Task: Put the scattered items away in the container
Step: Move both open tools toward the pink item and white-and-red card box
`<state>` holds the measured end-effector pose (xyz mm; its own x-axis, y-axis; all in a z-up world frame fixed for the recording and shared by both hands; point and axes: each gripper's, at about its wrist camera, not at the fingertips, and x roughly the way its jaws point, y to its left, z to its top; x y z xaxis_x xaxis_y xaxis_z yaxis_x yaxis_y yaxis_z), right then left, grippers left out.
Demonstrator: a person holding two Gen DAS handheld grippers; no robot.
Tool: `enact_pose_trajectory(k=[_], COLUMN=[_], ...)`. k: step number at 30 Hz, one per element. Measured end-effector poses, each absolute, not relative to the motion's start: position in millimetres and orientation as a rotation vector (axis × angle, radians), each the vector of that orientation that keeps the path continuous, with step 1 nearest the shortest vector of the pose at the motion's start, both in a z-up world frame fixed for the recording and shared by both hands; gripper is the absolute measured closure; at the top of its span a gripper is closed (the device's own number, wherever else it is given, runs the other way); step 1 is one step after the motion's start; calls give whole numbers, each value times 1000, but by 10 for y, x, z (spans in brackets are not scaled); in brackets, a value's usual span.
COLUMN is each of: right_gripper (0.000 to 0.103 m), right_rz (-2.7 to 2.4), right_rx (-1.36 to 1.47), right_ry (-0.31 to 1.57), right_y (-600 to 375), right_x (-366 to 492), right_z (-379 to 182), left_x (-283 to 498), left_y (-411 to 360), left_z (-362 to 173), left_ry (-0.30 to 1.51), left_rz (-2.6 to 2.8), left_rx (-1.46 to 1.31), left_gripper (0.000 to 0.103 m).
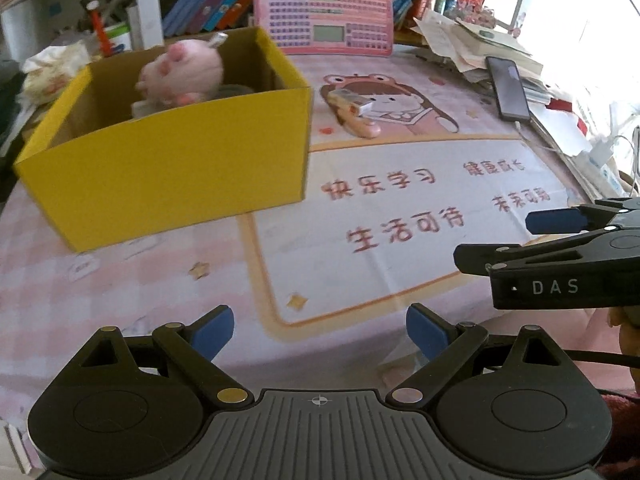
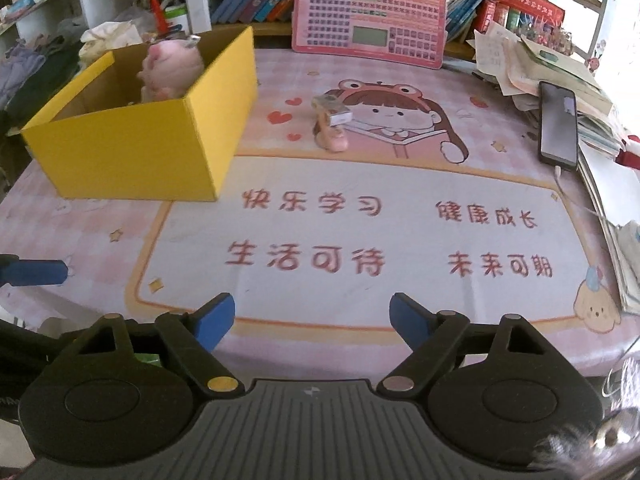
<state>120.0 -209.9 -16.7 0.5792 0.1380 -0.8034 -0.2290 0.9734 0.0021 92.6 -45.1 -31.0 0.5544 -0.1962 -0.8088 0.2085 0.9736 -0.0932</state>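
A yellow cardboard box (image 1: 168, 168) stands at the left of the pink desk mat; it also shows in the right wrist view (image 2: 132, 148). A pink plush toy (image 1: 182, 70) sits inside it, also seen from the right (image 2: 170, 68). On the mat beyond, a small pale box (image 1: 354, 102) lies across a pink elongated item (image 1: 362, 126); both show in the right wrist view, the box (image 2: 334, 110) and the pink item (image 2: 332, 138). My left gripper (image 1: 320, 332) is open and empty. My right gripper (image 2: 312, 320) is open and empty; it shows at the right edge of the left view (image 1: 500, 240).
A pink keyboard toy (image 2: 370, 14) leans against books at the back. A phone (image 2: 558, 124) on a cable lies on a paper stack at the right. A cup with pens (image 1: 114, 36) and clutter sit behind the box. A left fingertip (image 2: 36, 272) shows at the left edge.
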Motion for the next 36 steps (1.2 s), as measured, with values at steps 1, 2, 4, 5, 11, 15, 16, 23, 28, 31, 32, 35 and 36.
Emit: enact_pose_trajectory(k=[1, 2, 4, 5, 11, 15, 16, 23, 28, 31, 32, 35, 36], right_gripper=[19, 20, 23, 23, 33, 34, 35, 42, 54, 54, 54, 55, 55], right_rz=[217, 217, 218, 217, 205, 211, 218, 296, 387, 457, 479, 549, 573], right_rx=[-106, -106, -105, -104, -70, -43, -40, -31, -25, -30, -31, -36, -37], right_ry=[932, 936, 940, 941, 916, 908, 904, 893, 885, 869, 862, 847, 851], right_y=[-2139, -2183, -2272, -2323, -2683, -2898, -2942, -3097, -3104, -3035, -3003, -2863, -2804], right_x=[1243, 1288, 1367, 1410, 1675, 1879, 1933, 2340, 2697, 2979, 3068, 3338, 3428], right_z=[-172, -181, -195, -200, -194, -188, -187, -199, -190, -188, -190, -188, -190], left_x=[974, 1017, 1090, 1130, 1410, 1613, 1659, 1999, 2242, 2435, 2496, 2643, 2680], left_y=[-509, -566, -671, -734, -1132, -1327, -1364, -1620, -1792, -1861, -1874, -1874, -1872], left_z=[-322, -334, -354, -357, -348, -357, -358, -342, -363, -397, -411, -470, -497], left_ry=[957, 960, 961, 958, 910, 905, 903, 868, 841, 833, 833, 838, 846], left_rz=[-245, -251, -270, -281, -333, -320, -314, -249, -206, -158, -141, -94, -79], left_rx=[13, 13, 14, 14, 52, 68, 72, 94, 159, 151, 141, 98, 85], left_gripper=[8, 8, 10, 10, 14, 18, 19, 28, 47, 49, 49, 49, 49])
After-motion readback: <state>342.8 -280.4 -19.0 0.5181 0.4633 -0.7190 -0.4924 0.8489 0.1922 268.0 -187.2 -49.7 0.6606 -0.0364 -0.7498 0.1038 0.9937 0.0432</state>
